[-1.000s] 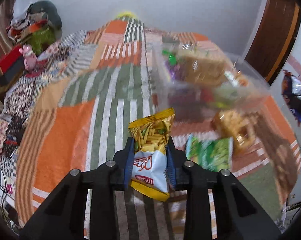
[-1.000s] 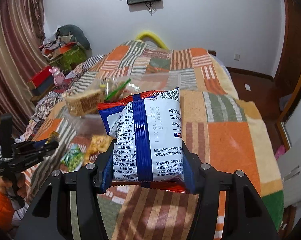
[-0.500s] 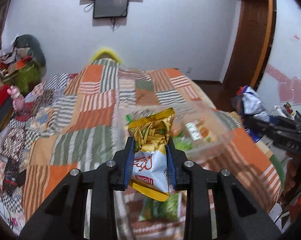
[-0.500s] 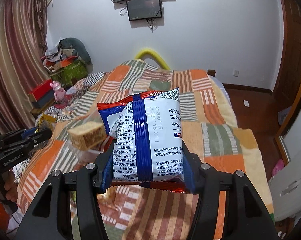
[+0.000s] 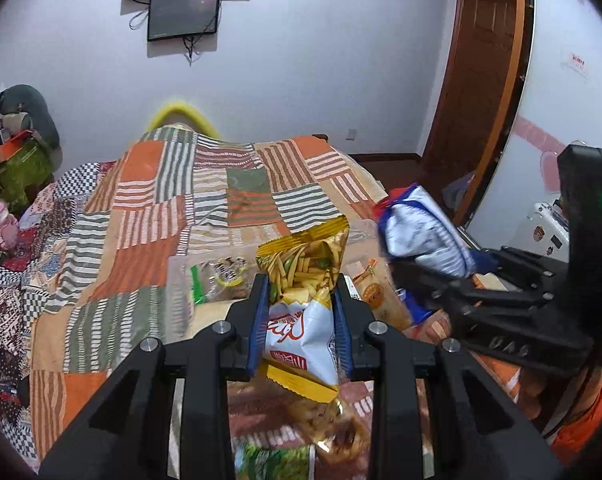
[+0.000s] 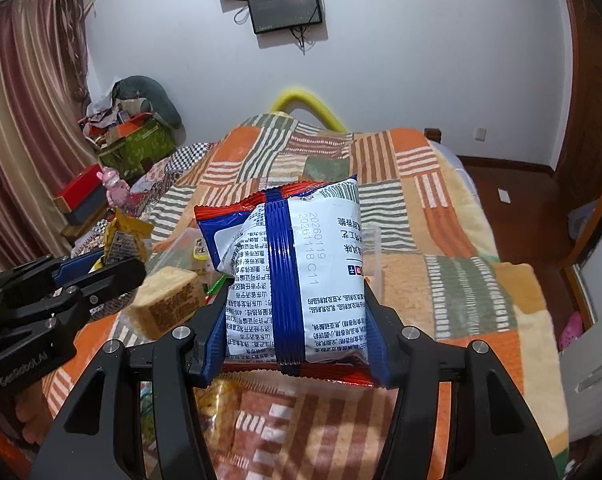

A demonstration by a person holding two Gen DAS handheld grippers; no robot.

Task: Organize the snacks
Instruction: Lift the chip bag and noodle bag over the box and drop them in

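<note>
My left gripper (image 5: pixel 301 312) is shut on a yellow-and-white snack bag (image 5: pixel 301 308) and holds it above the near side of a clear plastic box (image 5: pixel 181 280) of snacks on the bed. My right gripper (image 6: pixel 295 304) is shut on a white-and-blue snack packet (image 6: pixel 297 264), raised over the same box (image 6: pixel 375 256). The right gripper with its packet (image 5: pixel 421 236) shows at the right of the left wrist view. The left gripper (image 6: pixel 101 272) shows at the left of the right wrist view. A wrapped bread pack (image 6: pixel 165 304) lies in the box.
A golden snack bag (image 5: pixel 333 428) and a green bag (image 5: pixel 273 464) lie on the patchwork quilt (image 5: pixel 141 208) below my left gripper. A cluttered side table with boxes (image 6: pixel 81 196) stands left of the bed. A wooden door (image 5: pixel 481 80) is at the right.
Both grippers have risen and come closer together over the box, each still holding its bag. The views tilted up toward the wall and screen.
</note>
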